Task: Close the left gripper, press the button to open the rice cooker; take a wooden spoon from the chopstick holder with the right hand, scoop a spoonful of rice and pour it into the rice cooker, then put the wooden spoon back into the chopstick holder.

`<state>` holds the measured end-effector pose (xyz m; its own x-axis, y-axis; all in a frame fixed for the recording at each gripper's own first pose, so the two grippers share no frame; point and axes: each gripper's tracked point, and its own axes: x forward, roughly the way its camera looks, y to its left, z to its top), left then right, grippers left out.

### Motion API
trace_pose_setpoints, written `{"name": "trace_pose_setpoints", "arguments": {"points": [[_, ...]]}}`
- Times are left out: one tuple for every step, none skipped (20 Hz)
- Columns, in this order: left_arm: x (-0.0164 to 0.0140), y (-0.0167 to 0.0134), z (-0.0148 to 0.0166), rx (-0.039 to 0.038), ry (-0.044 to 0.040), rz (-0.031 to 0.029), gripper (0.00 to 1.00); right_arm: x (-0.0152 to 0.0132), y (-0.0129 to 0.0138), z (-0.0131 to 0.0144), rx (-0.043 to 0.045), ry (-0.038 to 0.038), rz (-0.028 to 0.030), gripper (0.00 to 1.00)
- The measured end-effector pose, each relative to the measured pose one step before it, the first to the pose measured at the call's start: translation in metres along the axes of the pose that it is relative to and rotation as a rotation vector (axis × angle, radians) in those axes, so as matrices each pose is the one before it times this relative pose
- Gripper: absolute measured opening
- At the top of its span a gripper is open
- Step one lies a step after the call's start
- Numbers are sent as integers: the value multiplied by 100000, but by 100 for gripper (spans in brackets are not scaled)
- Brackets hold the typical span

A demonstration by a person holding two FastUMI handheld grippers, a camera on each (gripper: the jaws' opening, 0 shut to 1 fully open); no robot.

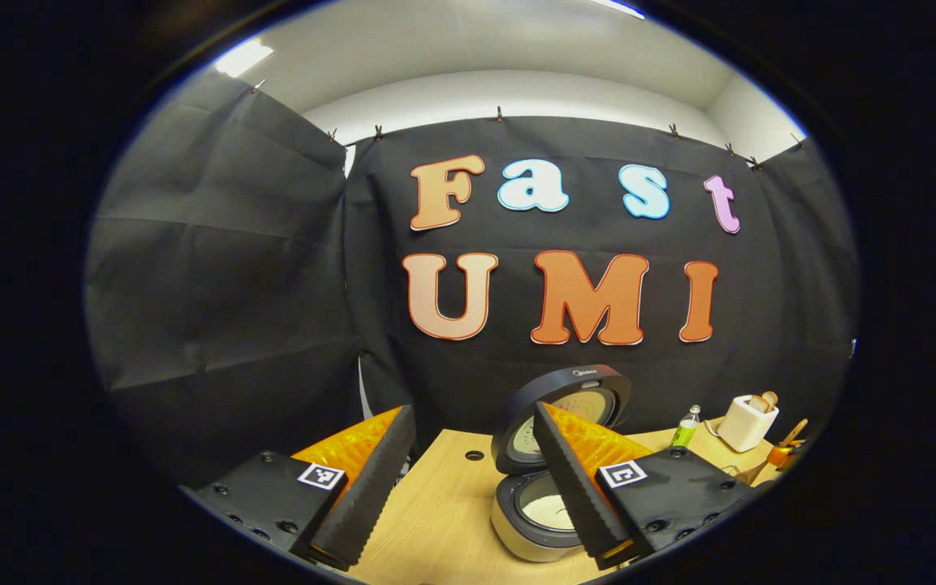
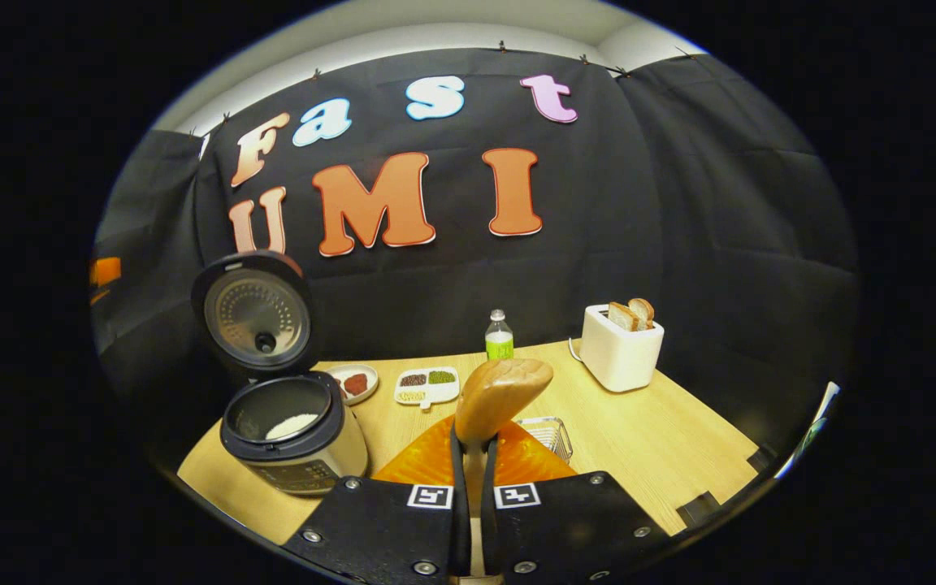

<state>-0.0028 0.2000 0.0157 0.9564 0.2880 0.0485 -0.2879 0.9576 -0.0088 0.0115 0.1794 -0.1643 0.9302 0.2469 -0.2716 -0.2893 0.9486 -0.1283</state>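
The rice cooker (image 2: 293, 443) stands open on the wooden table with its lid (image 2: 257, 313) tipped up and white rice lying in the pot. My right gripper (image 2: 472, 445) is shut on the handle of a wooden spoon (image 2: 502, 390), whose bowl points up in front of the camera, to the right of the cooker. Just behind the spoon sits the wire chopstick holder (image 2: 551, 435). My left gripper (image 1: 472, 409) is open and holds nothing. It hovers near the open rice cooker (image 1: 537, 512), whose lid (image 1: 569, 406) stands behind its right finger.
A small dish (image 2: 354, 382) and a divided tray of beans (image 2: 427, 386) lie behind the cooker. Farther back stand a green-labelled bottle (image 2: 499, 335) and a white toaster (image 2: 621, 345) holding bread. The table's edge (image 2: 704, 504) runs near at the right.
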Motion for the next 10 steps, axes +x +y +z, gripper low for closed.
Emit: {"name": "trace_pose_setpoints", "arguments": {"points": [[111, 124, -12, -175, -333, -694, 98, 200, 34, -1023, -2044, 1501, -1518, 5], [19, 171, 80, -206, -212, -710, 98, 286, -90, -1022, -1817, 1267, -2188, 5], [-44, 270, -24, 37, -112, -572, 98, 224, 204, -1052, -1140, 1213, -1166, 5], [29, 391, 13, 423, -1, -97, 98, 110, 359, -835, -713, 1496, -754, 4], [-67, 436, -17, 706, -16, 115, 98, 254, 323, -796, -1219, 832, -1085, 5], [-117, 384, 105, 847, -195, -2, 98, 202, 278, -516, -2576, 293, -1245, 5], [-59, 348, 173, 676, -365, 312, 95, 197, 280, -575, -3264, 116, -1301, 5], [-87, 389, 90, 392, -353, 419, 95, 134, 202, -424, -3244, 238, -1269, 5], [-69, 503, -1, 242, -275, 510, 95, -42, 123, -353, -2770, 216, -1273, 5], [-67, 417, 6, 420, -281, 857, 98, -66, 181, 50, -1395, -1399, -980, 5]]}}
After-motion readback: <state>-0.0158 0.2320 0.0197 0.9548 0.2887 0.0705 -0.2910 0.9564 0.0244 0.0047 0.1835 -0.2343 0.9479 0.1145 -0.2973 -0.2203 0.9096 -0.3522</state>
